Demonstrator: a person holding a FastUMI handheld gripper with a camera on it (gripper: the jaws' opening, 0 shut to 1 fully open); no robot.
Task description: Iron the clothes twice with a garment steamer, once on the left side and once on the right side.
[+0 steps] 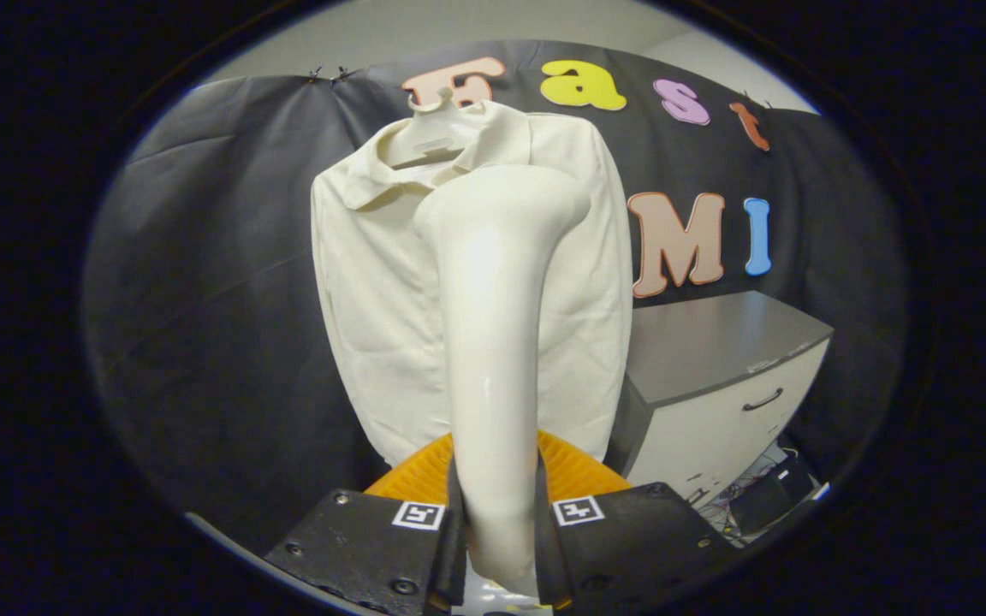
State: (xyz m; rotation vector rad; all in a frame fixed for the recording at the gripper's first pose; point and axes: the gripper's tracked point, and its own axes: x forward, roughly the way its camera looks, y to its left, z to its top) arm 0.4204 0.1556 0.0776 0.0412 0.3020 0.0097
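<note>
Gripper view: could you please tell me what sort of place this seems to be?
Probably a staged booth, not a home: a shirt hangs against a black cloth wall, with a cabinet beside it. The tongs are shut on a steamer.

Hand-held gripper (497,522) clamped, fingers upright

One shirt (373,291), one steamer (493,342), one hanger (433,128), one cabinet (715,376).
</note>
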